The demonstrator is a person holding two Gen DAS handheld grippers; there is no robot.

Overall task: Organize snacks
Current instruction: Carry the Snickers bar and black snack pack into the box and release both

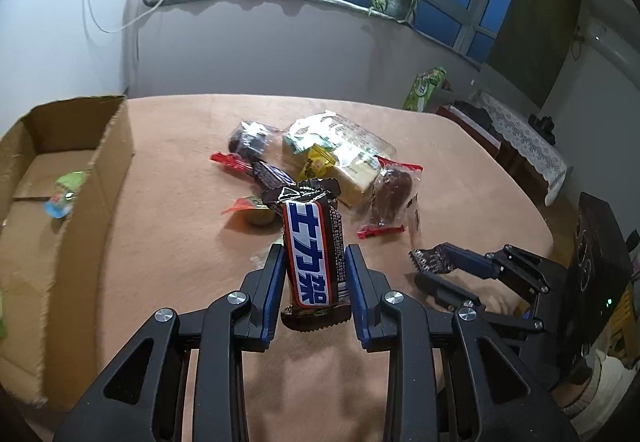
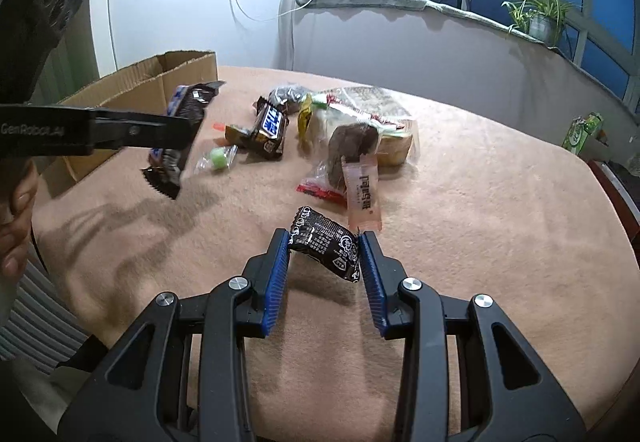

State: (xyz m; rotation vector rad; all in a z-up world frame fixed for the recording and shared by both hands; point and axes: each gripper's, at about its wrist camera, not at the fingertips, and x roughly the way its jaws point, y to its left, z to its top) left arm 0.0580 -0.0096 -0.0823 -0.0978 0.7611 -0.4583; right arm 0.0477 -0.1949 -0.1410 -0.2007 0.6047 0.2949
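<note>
My left gripper (image 1: 313,254) is shut on a brown Snickers bar (image 1: 314,254) and holds it upright above the table; it also shows in the right wrist view (image 2: 176,129). My right gripper (image 2: 324,242) is shut on a small black snack packet (image 2: 326,246) held just above the cloth; in the left wrist view the right gripper (image 1: 424,262) shows the packet (image 1: 430,260) in its tips. A pile of snacks (image 1: 320,161) lies mid-table. An open cardboard box (image 1: 108,169) stands at the left with a green wrapped sweet (image 1: 66,191) inside.
The pile holds a second Snickers bar (image 2: 272,129), a bread pack (image 2: 372,113), a dark round snack in a clear bag (image 2: 352,145), a pink sachet (image 2: 364,193) and a green jelly (image 2: 218,157). The table (image 2: 480,222) has a peach cloth.
</note>
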